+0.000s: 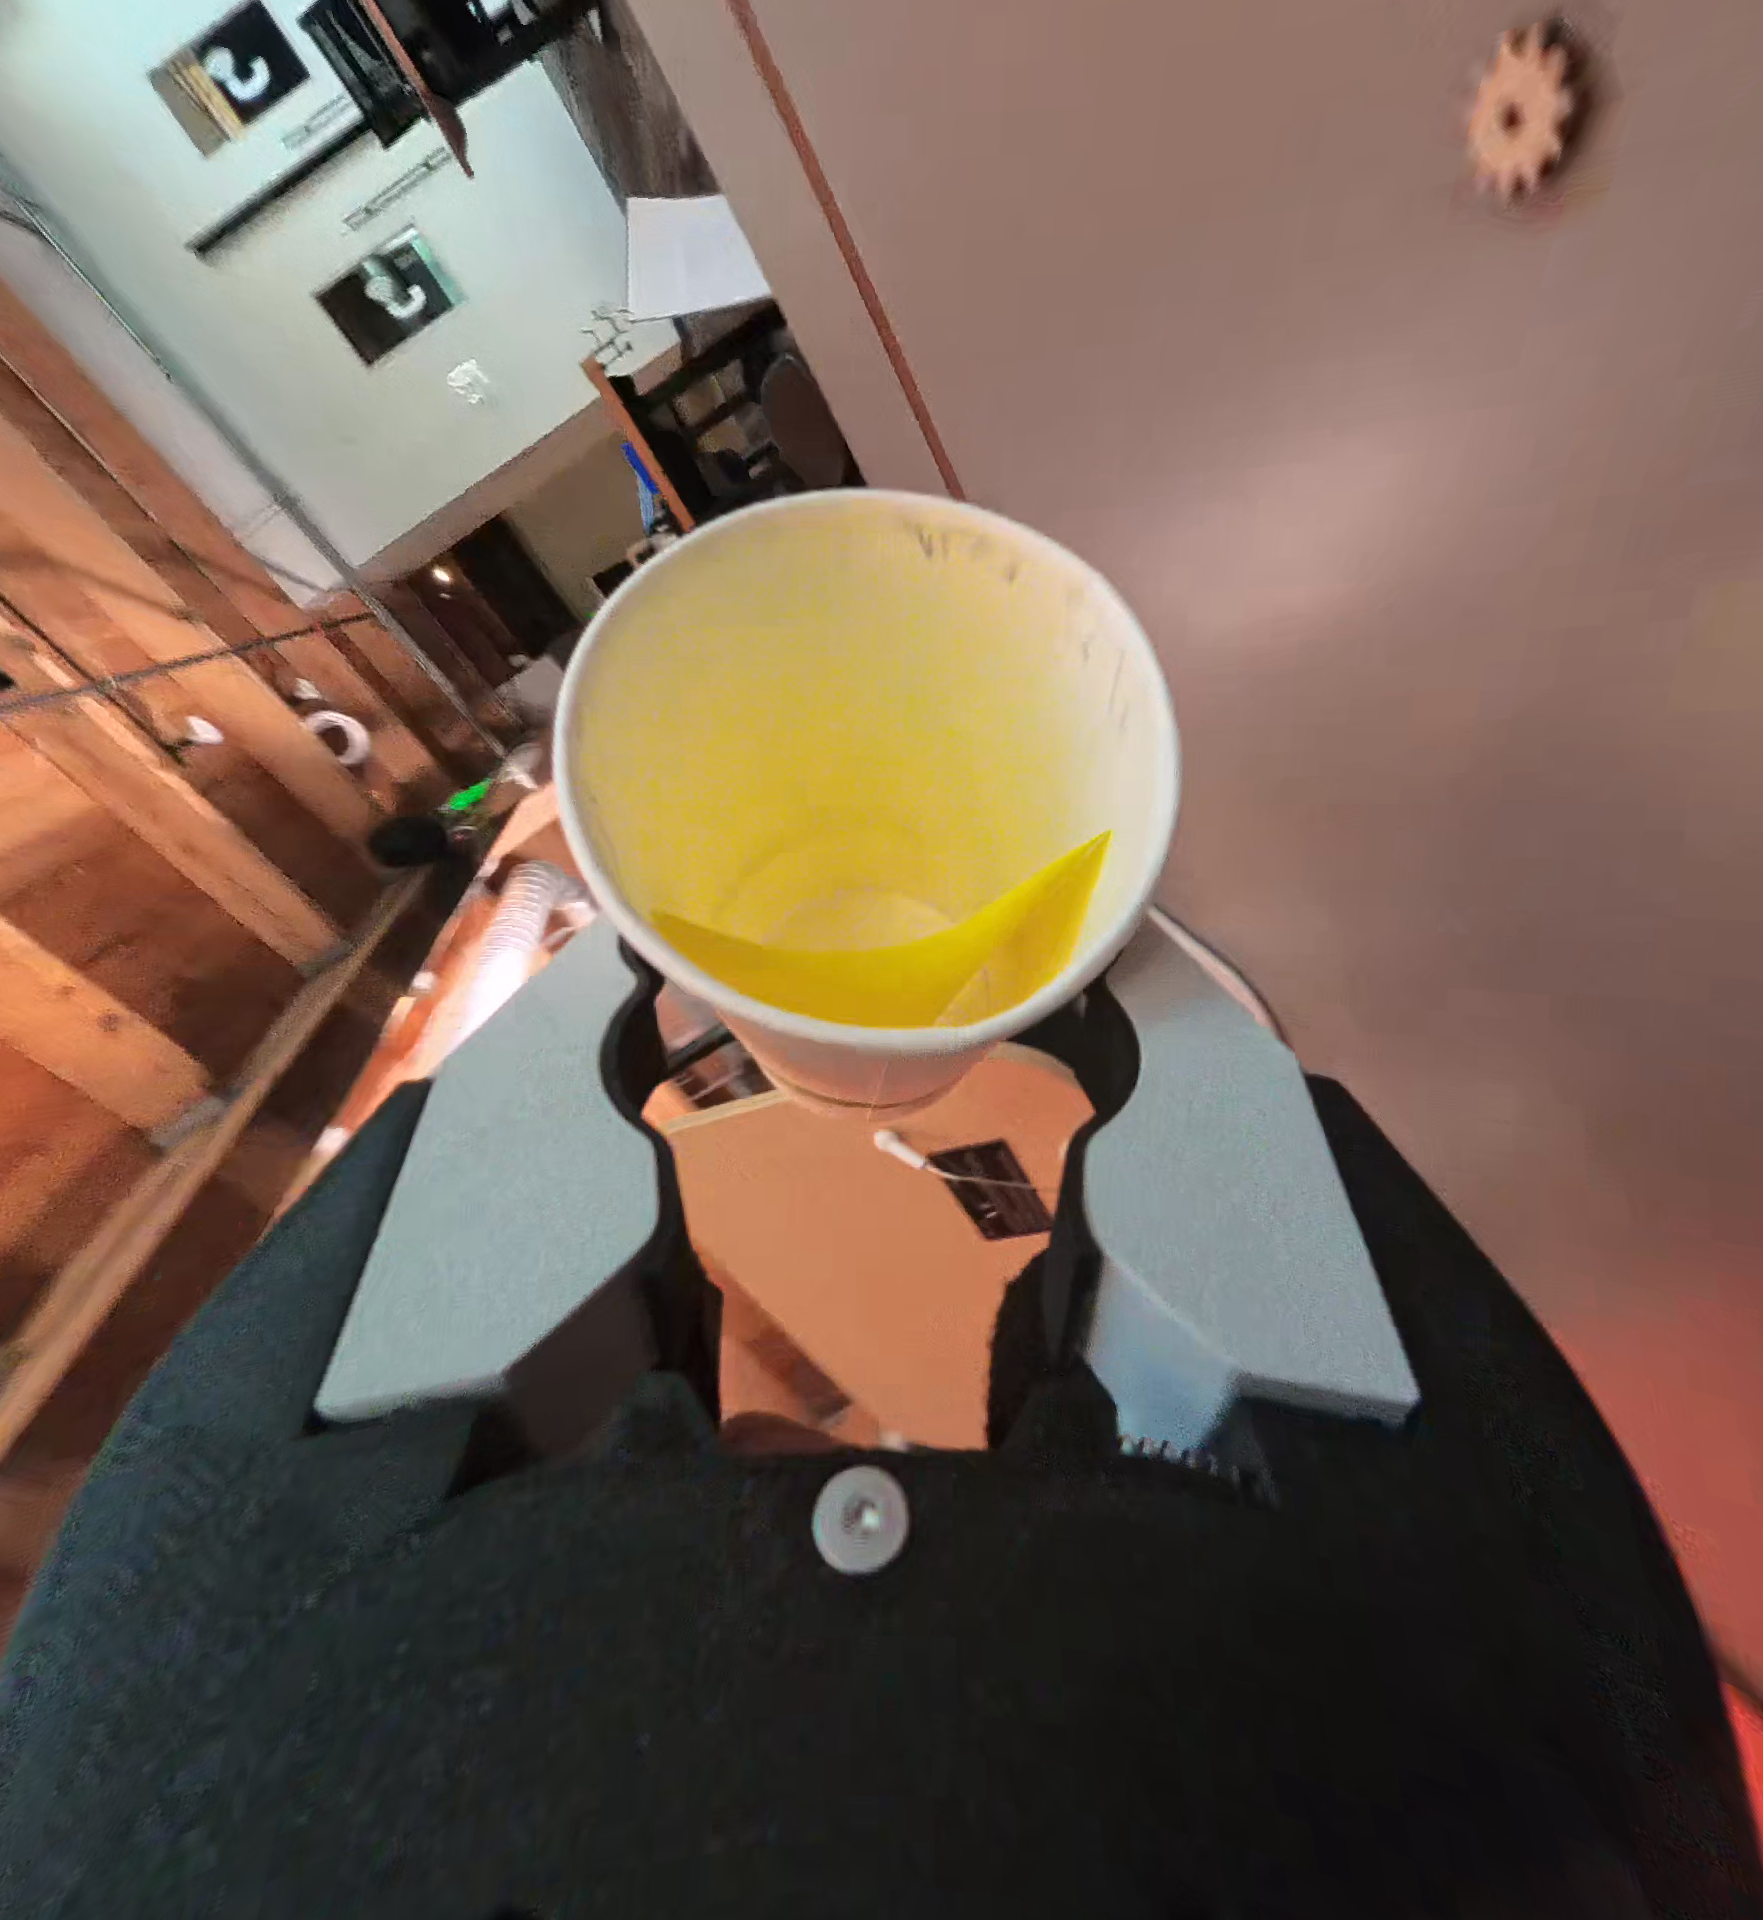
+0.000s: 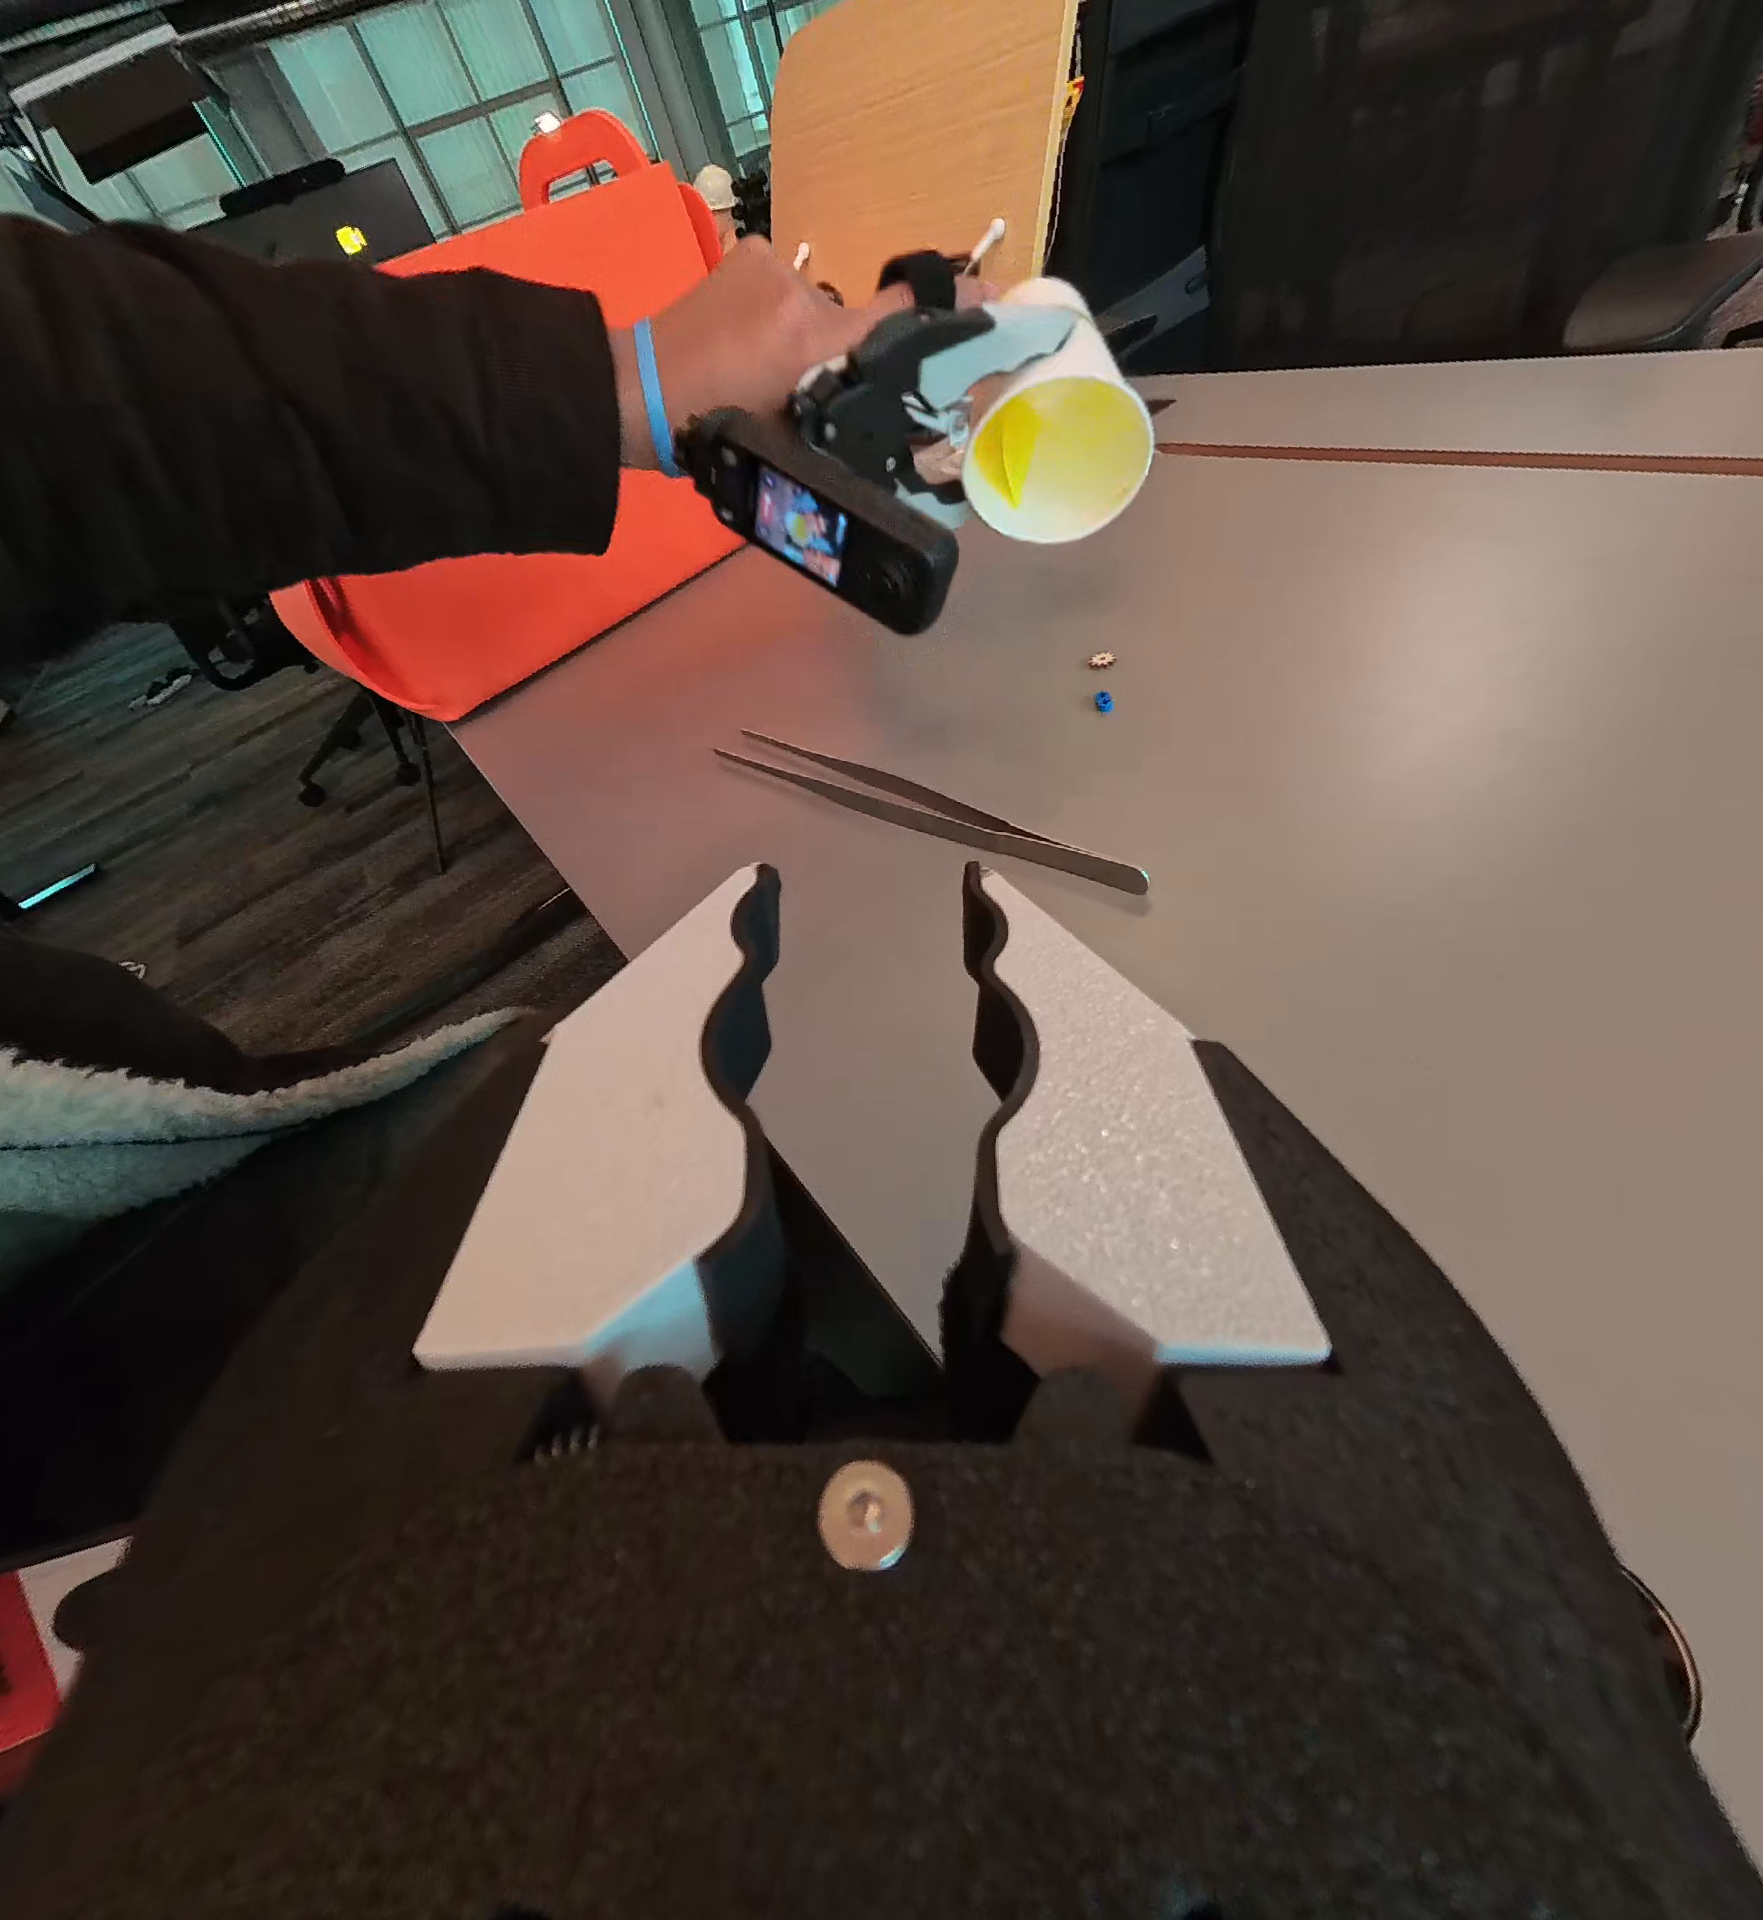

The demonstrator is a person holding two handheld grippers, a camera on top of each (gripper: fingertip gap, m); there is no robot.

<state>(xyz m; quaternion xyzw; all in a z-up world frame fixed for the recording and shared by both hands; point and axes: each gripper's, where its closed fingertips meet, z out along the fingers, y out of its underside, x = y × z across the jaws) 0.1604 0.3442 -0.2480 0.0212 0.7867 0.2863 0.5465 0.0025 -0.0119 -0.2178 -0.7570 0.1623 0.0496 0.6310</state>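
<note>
The white paper cup (image 1: 861,790) is up in the air over the grey table (image 2: 1479,831), tipped on its side so its mouth faces the other gripper. A yellow piece of paper (image 1: 887,961) sits inside it. The left gripper (image 1: 872,1039) squeezes the cup near its bottom, one finger on each side. The right gripper (image 2: 872,894) is low over the table with its fingers apart and nothing between them. Just past its tips lie thin metal tweezers (image 2: 934,810). Farther on are a tiny wooden gear (image 2: 1100,659) and a small blue bit (image 2: 1102,701), close together. An orange bag (image 2: 544,436) stands by the table edge. I think the yellow paper could slide out, because the cup leans so far. The soft cup could also squash or slip if squeezed badly.
</note>
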